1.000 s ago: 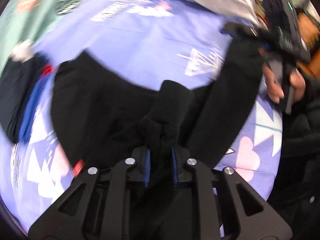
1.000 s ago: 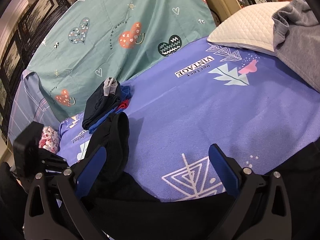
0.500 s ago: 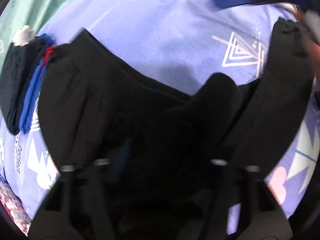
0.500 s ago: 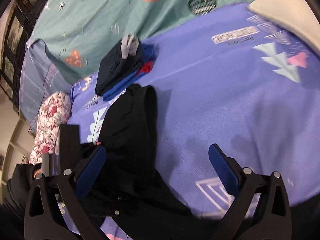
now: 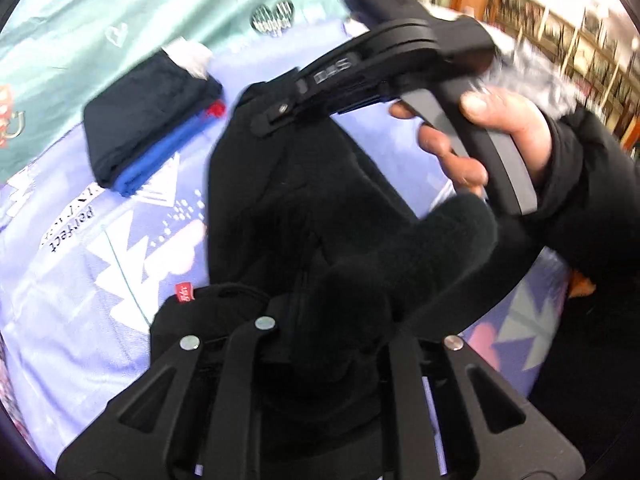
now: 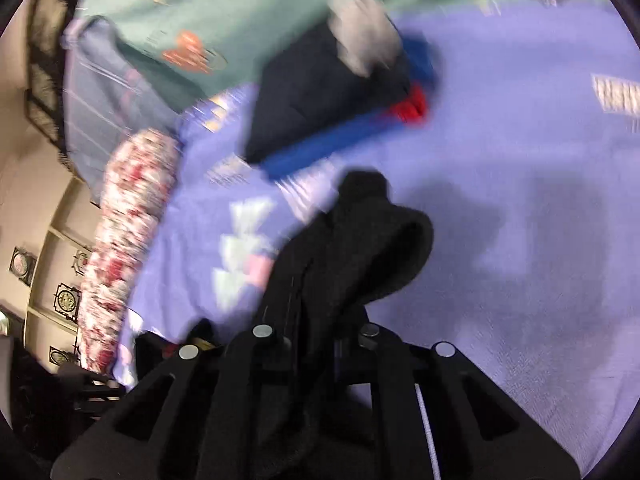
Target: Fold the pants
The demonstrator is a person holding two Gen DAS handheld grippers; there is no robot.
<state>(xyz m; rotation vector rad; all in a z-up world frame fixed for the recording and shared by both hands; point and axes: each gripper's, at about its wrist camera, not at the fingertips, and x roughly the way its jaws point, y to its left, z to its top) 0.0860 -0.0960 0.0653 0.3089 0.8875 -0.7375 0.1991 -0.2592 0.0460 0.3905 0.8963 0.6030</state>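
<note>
Pants (image 5: 288, 208), black, draped over purple bed sheet (image 5: 100, 264), near folded dark clothes (image 5: 148, 136). Left gripper (image 5: 328, 344) clamped on bunched fabric; right gripper (image 6: 320, 344) closing, cloth between fingers.

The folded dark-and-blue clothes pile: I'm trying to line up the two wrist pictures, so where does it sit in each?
Left wrist view: the folded clothes pile lies upper left, on the purple bedsheet, left of the black pants.
Right wrist view: the pile sits top centre, blurred, beyond the pants.
Shared landmark: the red patch at the pile's edge.
</note>
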